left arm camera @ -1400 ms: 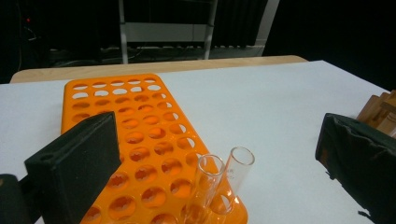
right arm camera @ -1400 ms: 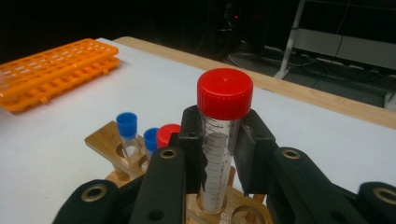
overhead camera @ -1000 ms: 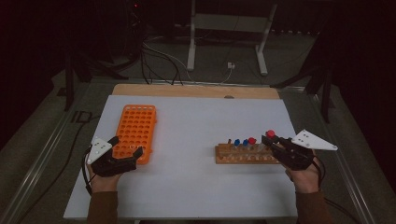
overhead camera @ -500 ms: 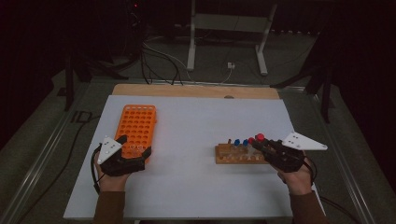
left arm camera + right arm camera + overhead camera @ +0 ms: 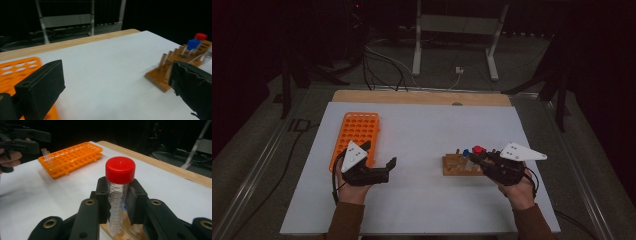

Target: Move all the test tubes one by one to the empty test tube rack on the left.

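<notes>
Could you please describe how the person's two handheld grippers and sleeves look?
Both the left gripper and right gripper are black two-jaw tools, each topped by a pale grey three-cornered plate. Brass-coloured rivets dot the right one's linkage. Black cables trail from them. The sleeves are brown.

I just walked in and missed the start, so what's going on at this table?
A person works with two hand-held grippers. The right gripper is shut on a red-capped tube, held upright just above the wooden rack, where blue-capped tubes stand. The left gripper is open and holds nothing, beside the orange rack, which has one clear tube in it.
</notes>
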Demonstrator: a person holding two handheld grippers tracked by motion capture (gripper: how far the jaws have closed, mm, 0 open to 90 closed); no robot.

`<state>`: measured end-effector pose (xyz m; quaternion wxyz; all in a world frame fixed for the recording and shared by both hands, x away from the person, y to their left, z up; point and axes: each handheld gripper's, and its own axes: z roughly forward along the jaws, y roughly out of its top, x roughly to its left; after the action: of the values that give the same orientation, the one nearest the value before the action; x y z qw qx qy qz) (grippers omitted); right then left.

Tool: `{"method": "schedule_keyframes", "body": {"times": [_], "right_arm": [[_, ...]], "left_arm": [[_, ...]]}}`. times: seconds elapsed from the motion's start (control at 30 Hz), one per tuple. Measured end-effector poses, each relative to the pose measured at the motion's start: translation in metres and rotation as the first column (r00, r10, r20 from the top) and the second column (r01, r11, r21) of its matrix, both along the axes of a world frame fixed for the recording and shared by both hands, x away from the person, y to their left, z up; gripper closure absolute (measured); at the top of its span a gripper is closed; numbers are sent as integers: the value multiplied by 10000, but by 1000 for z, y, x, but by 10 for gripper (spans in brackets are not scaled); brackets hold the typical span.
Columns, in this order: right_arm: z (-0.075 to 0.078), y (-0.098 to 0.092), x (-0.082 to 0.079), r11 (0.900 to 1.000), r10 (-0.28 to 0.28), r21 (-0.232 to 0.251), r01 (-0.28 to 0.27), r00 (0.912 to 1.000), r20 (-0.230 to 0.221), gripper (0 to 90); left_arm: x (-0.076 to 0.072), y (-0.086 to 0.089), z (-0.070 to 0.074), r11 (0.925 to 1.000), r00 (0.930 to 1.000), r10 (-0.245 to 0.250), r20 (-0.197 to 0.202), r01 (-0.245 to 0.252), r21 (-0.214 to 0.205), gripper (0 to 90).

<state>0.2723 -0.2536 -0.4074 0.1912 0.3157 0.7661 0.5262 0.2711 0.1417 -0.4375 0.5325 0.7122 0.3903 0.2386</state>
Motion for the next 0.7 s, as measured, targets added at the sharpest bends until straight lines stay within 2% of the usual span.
{"method": "schedule_keyframes", "body": {"times": [0.2,0.4,0.57,0.7], "right_arm": [[0,14,2,9996,267,-31,-267,9996,14,744],[-1,24,5,9992,395,61,-395,9992,-60,744],[-2,33,6,9985,536,68,-536,9985,-88,744],[-4,39,6,9978,659,38,-658,9978,-119,744]], "left_arm": [[4,-26,0,9981,9981,-615,-17,615,19,31],[8,-51,-3,9930,9930,-1179,-80,1179,20,47],[10,-74,-5,9843,9841,-1766,-172,1766,-33,72],[9,-94,-6,9720,9718,-2347,-244,2348,25,105]]}}
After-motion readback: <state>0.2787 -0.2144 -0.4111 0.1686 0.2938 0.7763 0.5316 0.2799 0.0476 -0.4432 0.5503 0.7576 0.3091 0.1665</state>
